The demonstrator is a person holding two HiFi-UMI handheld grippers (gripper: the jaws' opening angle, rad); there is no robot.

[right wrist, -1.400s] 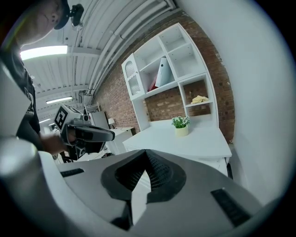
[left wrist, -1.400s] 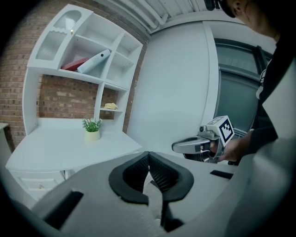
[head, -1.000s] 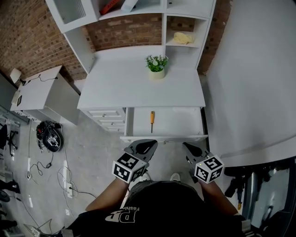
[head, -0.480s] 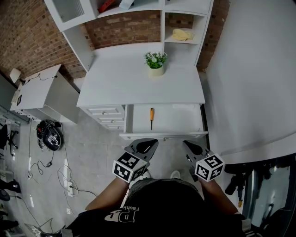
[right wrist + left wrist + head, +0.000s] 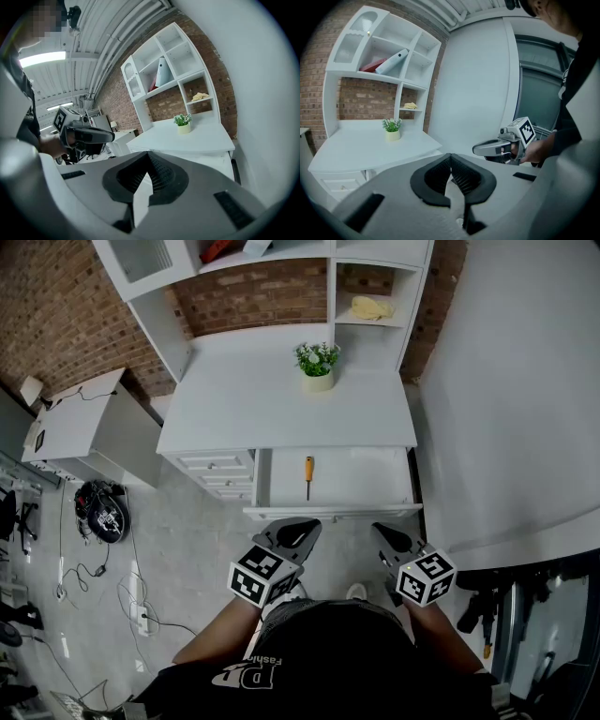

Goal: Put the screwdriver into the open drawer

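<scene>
An orange-handled screwdriver [image 5: 307, 474] lies on the white floor of the open drawer [image 5: 367, 482], near its left side, under the desk top [image 5: 272, 413]. Both grippers hang just in front of the drawer's front edge, apart from it. My left gripper [image 5: 302, 527] is shut with nothing between its pads; in the left gripper view its jaws [image 5: 450, 157] meet at the tips. My right gripper [image 5: 381, 530] is likewise shut and holds nothing [image 5: 149, 157]. The two gripper views do not show the screwdriver.
A small potted plant [image 5: 317, 367] stands at the back of the desk top. Shelves above hold a yellow cloth [image 5: 372, 307]. Closed small drawers [image 5: 220, 476] sit left of the open one. A low cabinet [image 5: 89, 432] and cables [image 5: 98, 517] lie left; a white wall [image 5: 511, 390] is right.
</scene>
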